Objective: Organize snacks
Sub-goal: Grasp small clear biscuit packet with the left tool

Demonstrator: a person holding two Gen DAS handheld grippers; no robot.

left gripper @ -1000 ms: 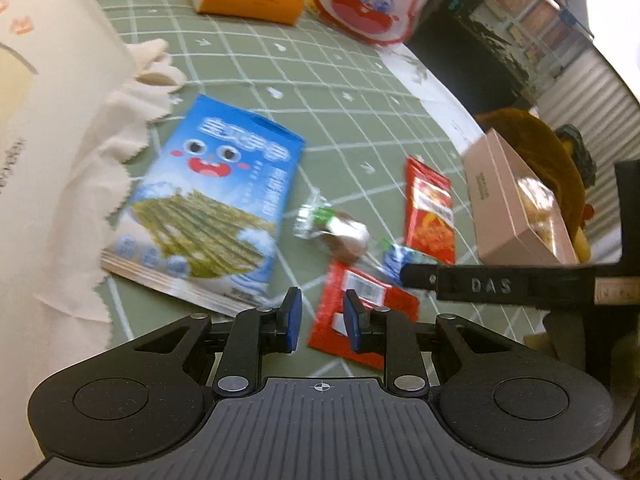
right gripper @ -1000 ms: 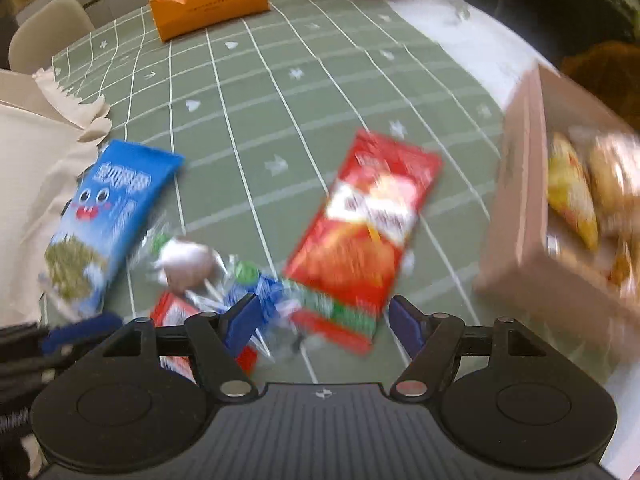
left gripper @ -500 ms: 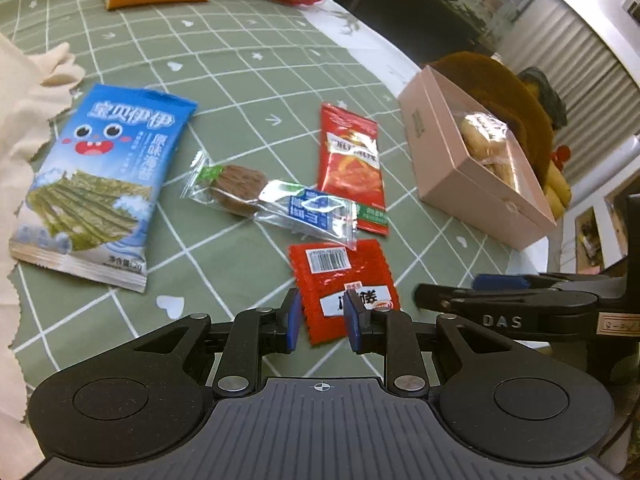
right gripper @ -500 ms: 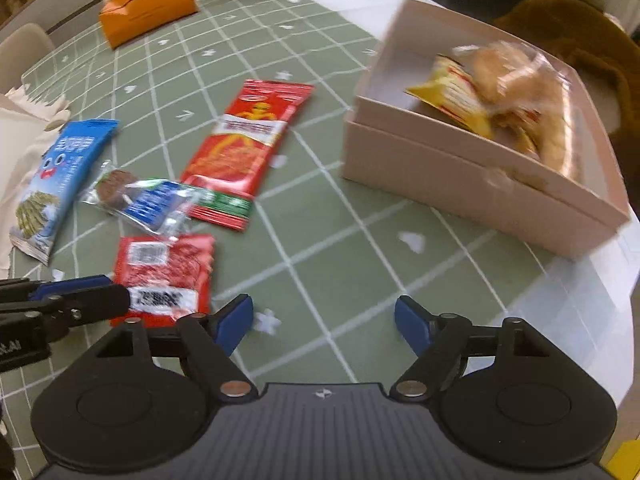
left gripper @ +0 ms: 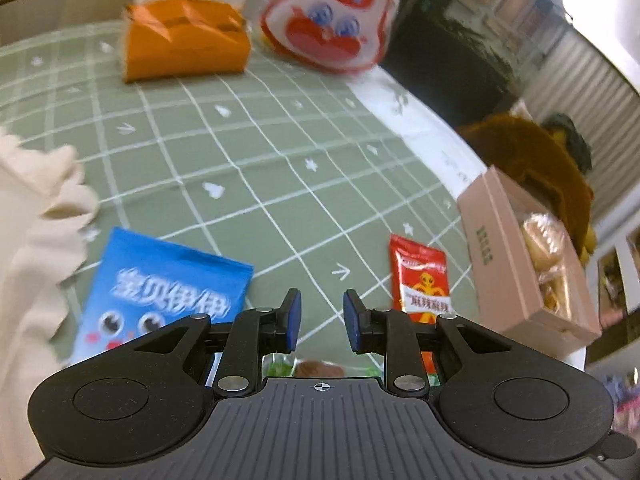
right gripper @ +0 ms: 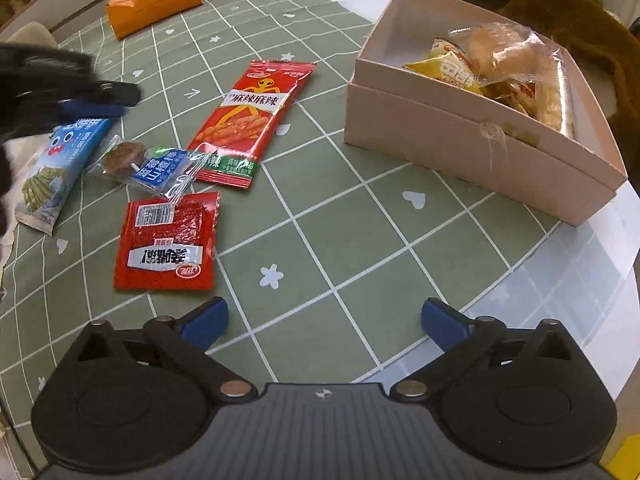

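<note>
A pink box (right gripper: 480, 148) with several wrapped snacks (right gripper: 500, 64) inside stands at the right. Left of it on the green cloth lie a long red packet (right gripper: 252, 120), a square red packet (right gripper: 168, 240), a clear-wrapped candy with a blue label (right gripper: 152, 166) and a blue seaweed packet (right gripper: 52, 172). My right gripper (right gripper: 324, 316) hovers near the table's front edge, its jaws opening wide with nothing between them. My left gripper (left gripper: 322, 320) is shut and empty, above the candy (left gripper: 320, 368), between the blue packet (left gripper: 168, 288) and the long red packet (left gripper: 420, 280). In the right wrist view the left gripper (right gripper: 100, 100) shows at the upper left.
An orange pouch (left gripper: 184, 40) and a red-and-white rabbit bag (left gripper: 332, 20) sit at the far side. A cream cloth (left gripper: 36, 240) lies at the left. A brown plush (left gripper: 532, 152) sits behind the pink box (left gripper: 504, 260). The table edge (right gripper: 600, 300) curves close on the right.
The right gripper's jaws have spread much wider and it has drawn back from the snacks toward the front edge. The left gripper, still shut, has moved forward over the candy.
</note>
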